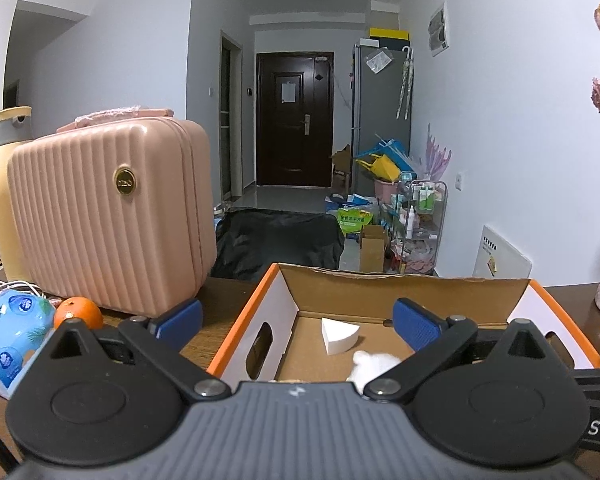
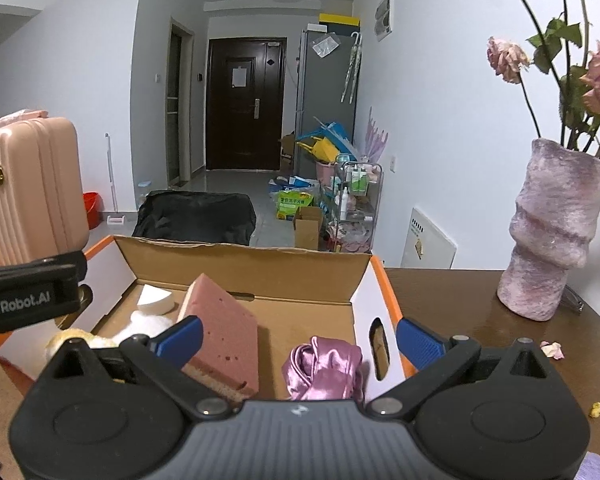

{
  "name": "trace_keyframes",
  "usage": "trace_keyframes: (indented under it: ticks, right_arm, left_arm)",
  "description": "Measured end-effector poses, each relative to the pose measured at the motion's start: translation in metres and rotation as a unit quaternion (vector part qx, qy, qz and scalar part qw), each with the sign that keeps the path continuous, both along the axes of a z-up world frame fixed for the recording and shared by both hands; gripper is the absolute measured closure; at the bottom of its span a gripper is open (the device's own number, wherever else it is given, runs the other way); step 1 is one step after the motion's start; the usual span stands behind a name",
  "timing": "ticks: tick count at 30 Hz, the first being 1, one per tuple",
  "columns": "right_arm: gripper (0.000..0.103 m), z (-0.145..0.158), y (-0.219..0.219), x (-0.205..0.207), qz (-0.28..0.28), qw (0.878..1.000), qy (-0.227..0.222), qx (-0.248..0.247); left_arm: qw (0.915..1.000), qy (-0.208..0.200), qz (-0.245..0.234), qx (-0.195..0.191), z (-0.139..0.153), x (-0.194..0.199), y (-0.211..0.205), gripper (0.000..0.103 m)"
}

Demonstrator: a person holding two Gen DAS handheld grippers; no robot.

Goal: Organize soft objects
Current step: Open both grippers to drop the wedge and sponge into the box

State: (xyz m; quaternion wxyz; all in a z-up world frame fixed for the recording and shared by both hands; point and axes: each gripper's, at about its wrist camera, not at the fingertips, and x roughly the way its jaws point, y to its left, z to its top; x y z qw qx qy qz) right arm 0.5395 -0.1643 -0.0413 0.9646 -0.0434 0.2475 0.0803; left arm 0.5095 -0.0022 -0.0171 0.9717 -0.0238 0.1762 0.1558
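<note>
An orange-rimmed cardboard box [image 1: 240, 332] stands open on the brown table. My left gripper [image 1: 298, 318] hovers open over its left part, nothing between the blue pads. Below it lie a white foam wedge [image 1: 338, 336] and a white fluffy piece [image 1: 374, 364]. My right gripper [image 2: 299, 340] is open above the box's right part [image 2: 384, 280], holding nothing. Under it lie a pink sponge block [image 2: 220, 332], leaning tilted, and a crumpled purple satin cloth [image 2: 324, 368]. A yellowish plush bit [image 2: 76, 338] and the white fluffy piece [image 2: 148, 326] sit at the box's left.
A pink ribbed suitcase [image 1: 108, 216], an orange [image 1: 78, 312] and a blue tissue pack [image 1: 12, 332] stand left of the box. A fuzzy pink vase [image 2: 552, 232] with dried roses stands to the right, with fallen petals [image 2: 552, 348] near it. The left tool's black housing [image 2: 28, 296] reaches in from the left.
</note>
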Motion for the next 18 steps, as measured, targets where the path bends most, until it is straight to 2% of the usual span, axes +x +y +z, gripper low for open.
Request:
trace_keyframes:
  ticks: [18]
  right_arm:
    - [0.0,0.005,-0.016,-0.059,-0.002,1.0,-0.02,0.009]
  left_arm:
    - [0.9999,0.001,-0.016,0.003,-0.001,-0.058,-0.008,0.0]
